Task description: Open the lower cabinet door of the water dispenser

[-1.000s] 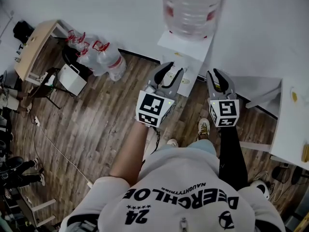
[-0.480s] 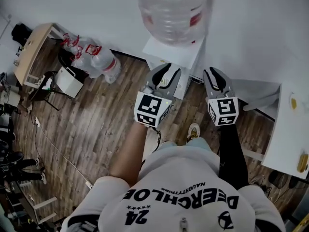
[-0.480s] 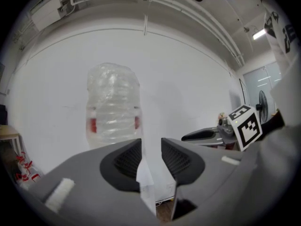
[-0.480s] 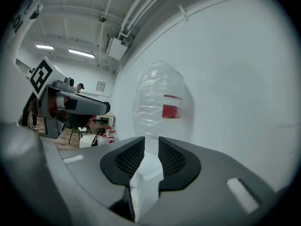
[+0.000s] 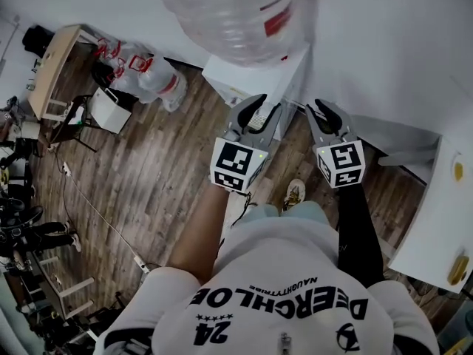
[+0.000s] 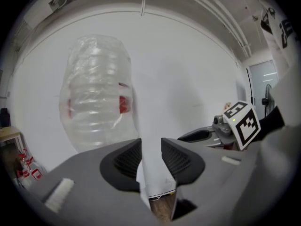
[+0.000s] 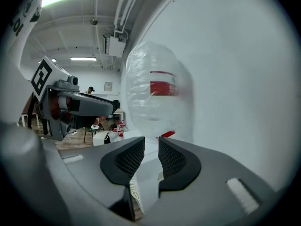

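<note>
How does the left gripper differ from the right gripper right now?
The left gripper has its jaws wider apart than the right gripper. The left gripper lines up with the water dispenser; the right gripper sits off its right side. Both are open, empty, pointing toward it.

water dispenser (image 5: 259,72): against wall, centre; bottle (image 5: 229,9) on its top. spare bottles (image 5: 151,80): on floor, left of dispenser, along wall. desk (image 5: 53,71): far left. table (image 5: 436,220): right. left gripper (image 5: 257,113), right gripper (image 5: 326,114): side by side before dispenser.
</note>
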`<state>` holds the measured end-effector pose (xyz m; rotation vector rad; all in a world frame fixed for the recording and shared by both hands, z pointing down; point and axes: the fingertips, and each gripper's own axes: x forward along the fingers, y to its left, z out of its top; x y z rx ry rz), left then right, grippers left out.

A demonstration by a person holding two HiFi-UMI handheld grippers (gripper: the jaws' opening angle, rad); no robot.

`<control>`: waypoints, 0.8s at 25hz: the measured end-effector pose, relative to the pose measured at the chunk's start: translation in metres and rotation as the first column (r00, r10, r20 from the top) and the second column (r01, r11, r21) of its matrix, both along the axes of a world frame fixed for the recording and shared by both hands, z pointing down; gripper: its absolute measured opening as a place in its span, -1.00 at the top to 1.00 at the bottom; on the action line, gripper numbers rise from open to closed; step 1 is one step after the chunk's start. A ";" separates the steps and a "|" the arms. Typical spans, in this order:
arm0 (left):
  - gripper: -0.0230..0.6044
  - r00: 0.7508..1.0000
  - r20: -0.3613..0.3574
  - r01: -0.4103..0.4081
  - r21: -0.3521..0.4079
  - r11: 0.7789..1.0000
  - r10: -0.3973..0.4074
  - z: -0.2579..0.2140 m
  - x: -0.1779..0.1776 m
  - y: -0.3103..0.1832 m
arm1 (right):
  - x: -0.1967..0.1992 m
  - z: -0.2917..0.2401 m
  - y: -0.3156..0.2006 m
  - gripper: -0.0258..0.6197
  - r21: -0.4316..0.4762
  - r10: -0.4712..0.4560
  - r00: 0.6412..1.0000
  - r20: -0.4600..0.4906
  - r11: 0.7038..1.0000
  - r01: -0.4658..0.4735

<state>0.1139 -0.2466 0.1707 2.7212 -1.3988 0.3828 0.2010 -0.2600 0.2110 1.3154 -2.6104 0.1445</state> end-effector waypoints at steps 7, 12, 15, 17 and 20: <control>0.46 0.999 0.044 -0.019 -0.065 0.998 0.022 0.053 0.033 -0.009 | 0.031 0.053 -0.013 0.70 -0.069 -0.009 1.000 -0.014 0.998 0.008; 0.46 0.996 0.084 -0.034 -0.119 0.992 0.044 0.094 0.046 -0.004 | 0.045 0.098 -0.010 0.70 -0.124 -0.012 0.999 -0.045 0.992 0.007; 0.46 0.992 0.100 -0.060 -0.151 0.987 0.075 0.116 0.051 0.000 | 0.046 0.122 -0.004 0.70 -0.156 -0.019 0.998 -0.056 0.988 0.010; 0.46 0.988 0.119 -0.077 -0.165 0.983 0.097 0.128 0.054 -0.002 | 0.041 0.139 -0.005 0.70 -0.183 -0.035 0.998 -0.051 0.983 0.025; 0.46 0.978 0.157 -0.105 -0.188 0.977 0.136 0.146 0.058 -0.008 | 0.035 0.165 -0.005 0.70 -0.230 -0.052 0.997 -0.052 0.972 0.038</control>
